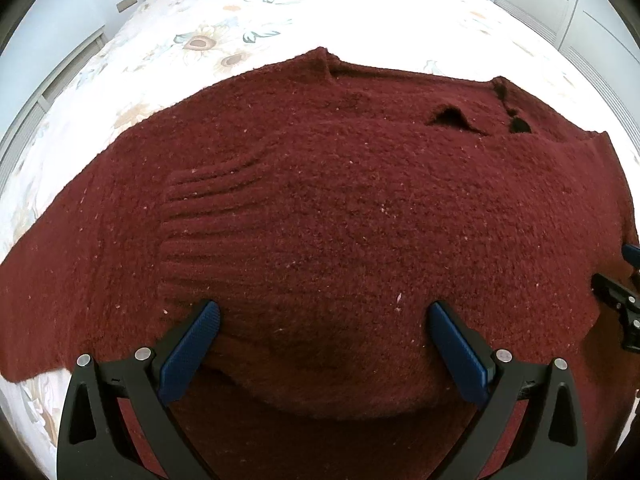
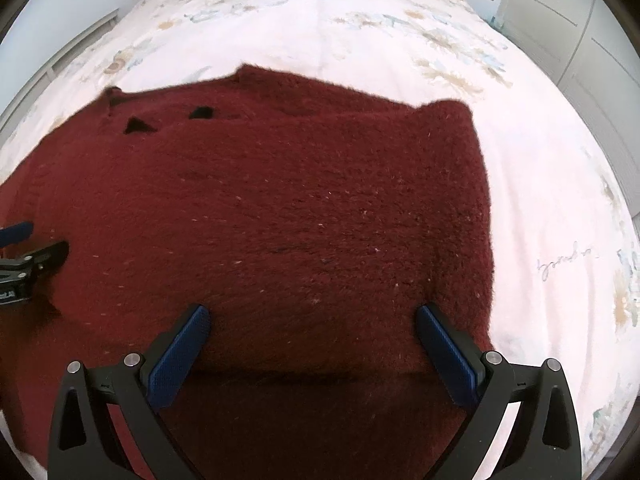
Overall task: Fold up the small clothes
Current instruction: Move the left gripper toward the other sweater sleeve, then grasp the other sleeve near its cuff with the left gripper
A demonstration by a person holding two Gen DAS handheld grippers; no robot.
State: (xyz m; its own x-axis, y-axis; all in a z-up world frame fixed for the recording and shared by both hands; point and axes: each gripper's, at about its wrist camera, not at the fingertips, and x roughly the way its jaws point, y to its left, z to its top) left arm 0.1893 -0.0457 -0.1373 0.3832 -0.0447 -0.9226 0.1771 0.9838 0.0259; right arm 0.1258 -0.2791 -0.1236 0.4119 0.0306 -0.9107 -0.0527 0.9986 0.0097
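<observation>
Left tongs (image 1: 324,316) hang over the near part of the sweater (image 1: 340,208), spread wide, blue pads well apart, nothing between them. Right tongs (image 2: 314,318) the same: wide, empty, poised just above the knit near its near hem. Neither pair grips cloth that I can see.

The sweater, dark red and fuzzy, lies spread on the bed (image 2: 360,32), with a folded layer edge showing as a curved ridge just under the left tongs. Its right side edge runs straight and sits well in from the bed's right border; on the left, a sleeve or flap trails off toward the bed's left edge. Ribbed band shows left of the sweater's middle. At the far end, the collar area, with two dark gaps where the layers part.

Judgement: the step in hand looks like taking hold for the next fold, probably bringing the near hem toward the collar.

- Drop both tongs to the near hem together, level with each other, one toward each side of the sweater.
- Pinch every layer; thick knit slips, so bite deep.
- Lift low and carry straight toward the collar, keeping the edge taut between the tongs.
- Watch the left flap; tuck it first if it drags.

Beyond the sweater, flowered bedspread (image 1: 208,40), then the headboard.
</observation>
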